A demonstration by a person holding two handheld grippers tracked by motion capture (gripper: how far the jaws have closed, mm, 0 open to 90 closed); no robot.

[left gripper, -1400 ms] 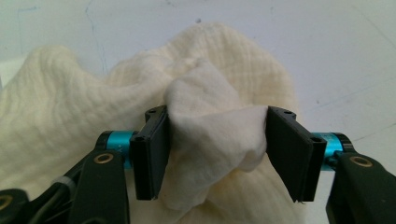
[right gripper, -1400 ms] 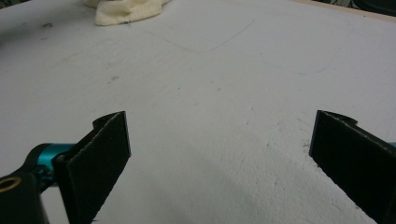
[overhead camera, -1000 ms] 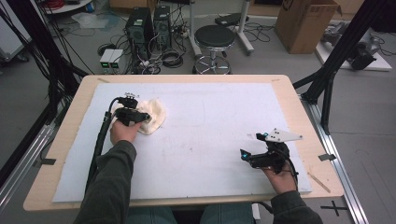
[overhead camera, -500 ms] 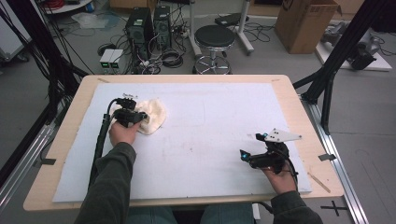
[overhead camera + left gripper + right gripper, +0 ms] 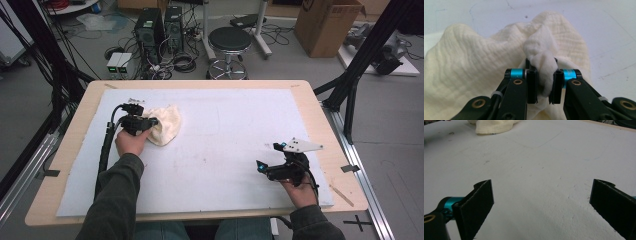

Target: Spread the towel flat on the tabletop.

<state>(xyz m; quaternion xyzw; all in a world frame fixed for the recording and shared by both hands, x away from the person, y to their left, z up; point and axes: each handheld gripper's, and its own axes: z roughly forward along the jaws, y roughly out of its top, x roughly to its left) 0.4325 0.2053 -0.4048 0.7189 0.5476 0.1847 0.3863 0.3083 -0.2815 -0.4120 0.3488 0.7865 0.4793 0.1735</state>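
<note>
A crumpled cream cloth (image 5: 165, 124) lies on the white mat (image 5: 225, 130) at the left rear. My left gripper (image 5: 150, 121) is at the cloth's left edge and is shut on a pinched fold of the cream cloth (image 5: 544, 72), which bulges between the two black jaws of my left gripper (image 5: 543, 86). My right gripper (image 5: 260, 166) rests low over the mat at the front right, pointing left. In the right gripper view my right gripper (image 5: 541, 207) stands wide open with bare mat between its jaws, and the cloth (image 5: 492, 125) lies far off at the top.
The mat covers most of a wooden table (image 5: 320, 107). Beyond the far edge on the floor stand a black stool (image 5: 229, 40), computer towers (image 5: 159, 22) with loose cables, and a cardboard box (image 5: 327, 22). Black frame legs (image 5: 360, 60) rise at the right.
The left gripper and the cloth have shifted only slightly. The right gripper has stayed where it was.
</note>
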